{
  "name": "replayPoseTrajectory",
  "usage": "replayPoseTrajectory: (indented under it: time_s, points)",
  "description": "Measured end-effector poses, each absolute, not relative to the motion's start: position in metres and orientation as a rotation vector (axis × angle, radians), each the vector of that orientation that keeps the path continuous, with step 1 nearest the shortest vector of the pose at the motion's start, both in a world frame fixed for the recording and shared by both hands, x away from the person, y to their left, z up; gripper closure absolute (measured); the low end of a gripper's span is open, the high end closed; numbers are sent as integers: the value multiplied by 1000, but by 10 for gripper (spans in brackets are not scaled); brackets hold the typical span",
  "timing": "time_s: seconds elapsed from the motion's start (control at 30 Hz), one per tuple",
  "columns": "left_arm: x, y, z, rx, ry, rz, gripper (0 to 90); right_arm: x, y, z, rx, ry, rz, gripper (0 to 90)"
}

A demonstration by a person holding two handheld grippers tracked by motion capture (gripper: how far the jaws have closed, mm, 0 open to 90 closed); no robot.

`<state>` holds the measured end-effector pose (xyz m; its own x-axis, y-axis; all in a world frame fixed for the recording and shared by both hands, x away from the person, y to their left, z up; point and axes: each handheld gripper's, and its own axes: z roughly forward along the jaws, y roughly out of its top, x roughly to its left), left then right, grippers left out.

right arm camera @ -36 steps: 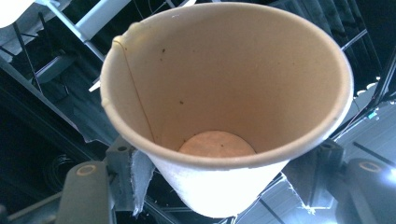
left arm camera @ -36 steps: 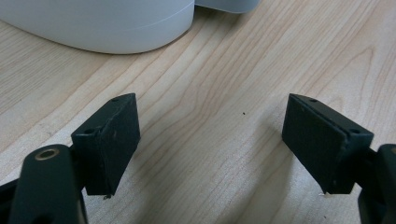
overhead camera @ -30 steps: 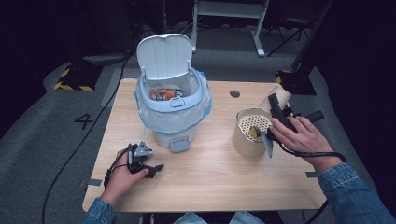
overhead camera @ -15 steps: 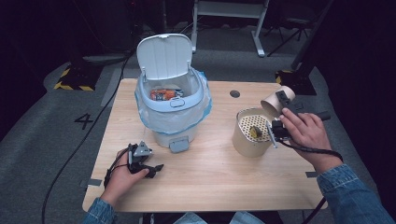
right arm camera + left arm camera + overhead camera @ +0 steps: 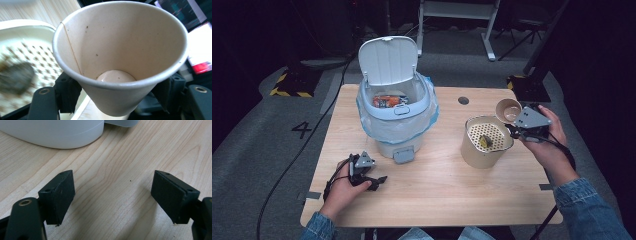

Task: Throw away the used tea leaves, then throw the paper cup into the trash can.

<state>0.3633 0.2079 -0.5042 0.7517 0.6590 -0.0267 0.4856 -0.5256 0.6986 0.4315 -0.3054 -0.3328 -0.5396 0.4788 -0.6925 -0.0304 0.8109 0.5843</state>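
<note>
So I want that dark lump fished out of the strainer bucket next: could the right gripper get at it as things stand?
Probably not yet. The right gripper is shut on a paper cup, so its jaws are occupied, though the lump lies uncovered on the strainer just beside it.

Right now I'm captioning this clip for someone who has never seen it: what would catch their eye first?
Probably the white bin at the table's back left, lid up, blue liner over its rim and orange packaging inside. Next, the right gripper at the right edge, gripping a tilted, empty paper cup beside the tan bucket with its perforated insert.
</note>
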Motion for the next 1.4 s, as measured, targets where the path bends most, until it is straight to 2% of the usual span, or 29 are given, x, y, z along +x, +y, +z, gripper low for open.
replayPoseTrajectory:
  time_s: [0.3, 0.37, 0.83, 1.4]
  points:
    - [363, 208, -504, 2232, 855, 311, 198, 443, -326, -334, 845, 2224, 1226, 308]
    - [363, 208, -504, 2232, 856, 309, 197, 445, -331, -335, 872, 2227, 1309, 308]
    - [363, 208, -504, 2235, 851, 314, 198, 448, -338, -334, 813, 2286, 1299, 307]
    - [363, 208, -504, 2235, 853, 314, 198, 453, -326, -318, 771, 2272, 1294, 304]
